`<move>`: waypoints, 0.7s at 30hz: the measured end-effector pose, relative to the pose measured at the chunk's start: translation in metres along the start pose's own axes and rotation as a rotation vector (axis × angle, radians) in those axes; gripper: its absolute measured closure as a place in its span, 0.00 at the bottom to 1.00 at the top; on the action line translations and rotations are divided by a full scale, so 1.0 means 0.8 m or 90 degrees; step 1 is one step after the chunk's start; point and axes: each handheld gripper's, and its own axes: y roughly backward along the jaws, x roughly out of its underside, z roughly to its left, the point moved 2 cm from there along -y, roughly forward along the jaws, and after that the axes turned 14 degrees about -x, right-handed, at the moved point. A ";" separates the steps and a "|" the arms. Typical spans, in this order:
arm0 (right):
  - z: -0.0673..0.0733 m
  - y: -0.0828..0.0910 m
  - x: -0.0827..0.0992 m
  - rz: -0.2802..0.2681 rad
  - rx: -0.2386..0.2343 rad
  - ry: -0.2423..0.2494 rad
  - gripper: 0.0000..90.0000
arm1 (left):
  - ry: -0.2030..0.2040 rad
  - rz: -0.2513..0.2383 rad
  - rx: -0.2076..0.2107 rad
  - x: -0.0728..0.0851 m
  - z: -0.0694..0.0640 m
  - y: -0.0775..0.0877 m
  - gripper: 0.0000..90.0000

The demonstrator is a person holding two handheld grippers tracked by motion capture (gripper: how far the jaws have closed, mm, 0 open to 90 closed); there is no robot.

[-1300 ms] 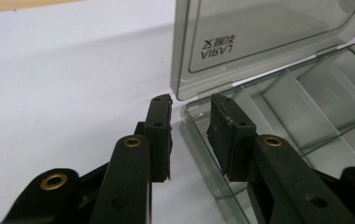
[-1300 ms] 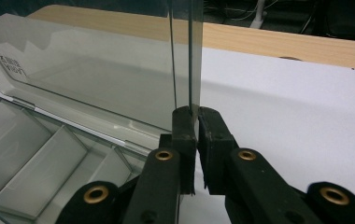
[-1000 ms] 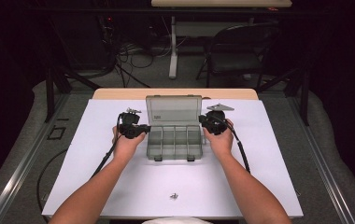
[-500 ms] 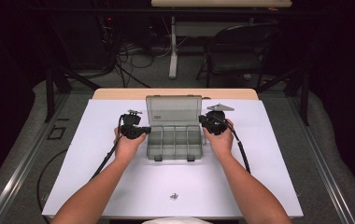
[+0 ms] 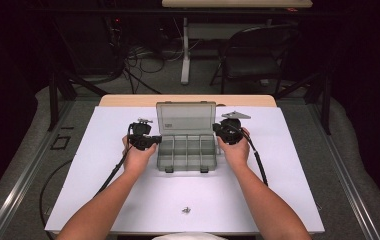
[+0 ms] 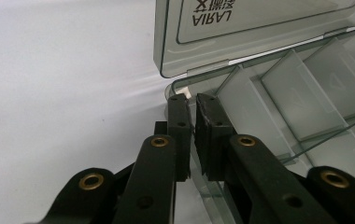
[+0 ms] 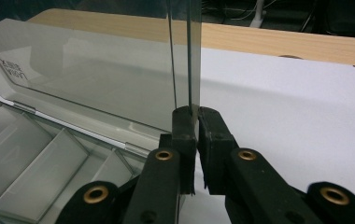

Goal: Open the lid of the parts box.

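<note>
- High view: your clear compartment box (image 5: 186,150) sits in the middle of the white table sheet (image 5: 103,190), toward its far half, with the lid (image 5: 186,117) standing up along the far side. Your left gripper (image 5: 154,142) is at the box's left wall, near the far-left corner, and your right gripper (image 5: 219,131) is at the right edge of the raised lid. Your hands rest on the sheet on either side of the box. A small metal part (image 5: 186,210) lies alone on the near part of the sheet, well apart from the box. A wooden table edge (image 5: 128,100) shows beyond the sheet, and a folding chair (image 5: 258,55) stands farther off.
- Left gripper view: your left gripper (image 6: 193,100) has just been closing, and its jaws now pinch the thin left wall of the box (image 6: 278,107) between the pads, one pad outside and one inside the end compartment. The lid (image 6: 259,28) tilts up beyond, with printed lettering on it.
- Right gripper view: your right gripper (image 7: 195,112) is clamped on the side rim of the lid (image 7: 96,79), which rises upright from between the jaw tips. The divided tray of the box (image 7: 35,158) lies to the left, the sheet (image 7: 297,107) to the right.
</note>
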 end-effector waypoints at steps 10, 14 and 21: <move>-0.002 -0.002 -0.001 0.000 0.002 -0.022 0.95 | 0.003 -0.011 -0.004 0.002 -0.001 -0.001 0.95; -0.002 -0.003 -0.001 0.000 0.003 -0.029 0.95 | 0.004 -0.013 -0.004 0.002 -0.001 -0.001 0.95; -0.005 -0.005 -0.002 0.000 0.003 -0.043 0.96 | 0.007 -0.017 -0.006 0.003 -0.001 -0.001 0.95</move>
